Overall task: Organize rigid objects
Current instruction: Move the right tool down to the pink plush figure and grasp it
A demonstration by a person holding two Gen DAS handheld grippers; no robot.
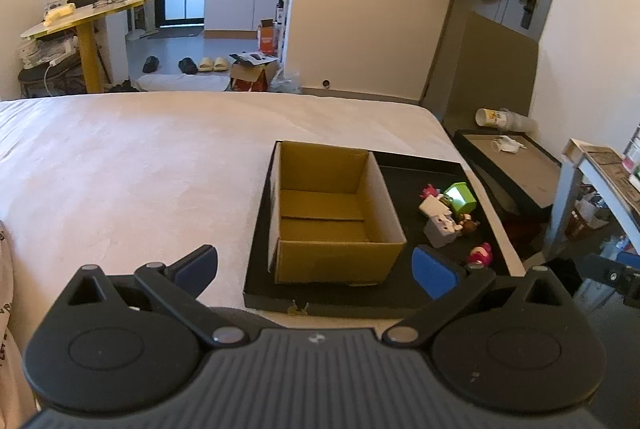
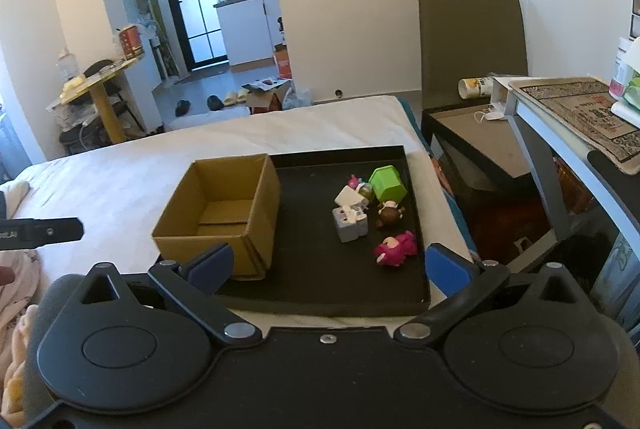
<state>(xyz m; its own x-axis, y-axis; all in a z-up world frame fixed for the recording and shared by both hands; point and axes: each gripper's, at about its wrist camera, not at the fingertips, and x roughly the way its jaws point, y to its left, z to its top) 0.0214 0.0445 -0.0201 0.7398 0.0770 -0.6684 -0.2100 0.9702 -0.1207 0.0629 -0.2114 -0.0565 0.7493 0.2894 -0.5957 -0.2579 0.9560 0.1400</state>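
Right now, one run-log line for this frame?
stage: pre-grasp | left gripper: open, empty | right gripper: open, empty | box: empty, on tray | toys: on tray beside box

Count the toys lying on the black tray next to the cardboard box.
6 that show, clustered on the tray right of the box: green block, small pink figure, white piece, grey cube, brown figure, pink plush. More may hide between them.

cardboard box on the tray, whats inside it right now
Nothing shows inside the cardboard box: only its bare floor with the flap seam. The near wall hides a strip of floor just behind it in both views. The toys, like the pink figure, lie outside on the black tray.
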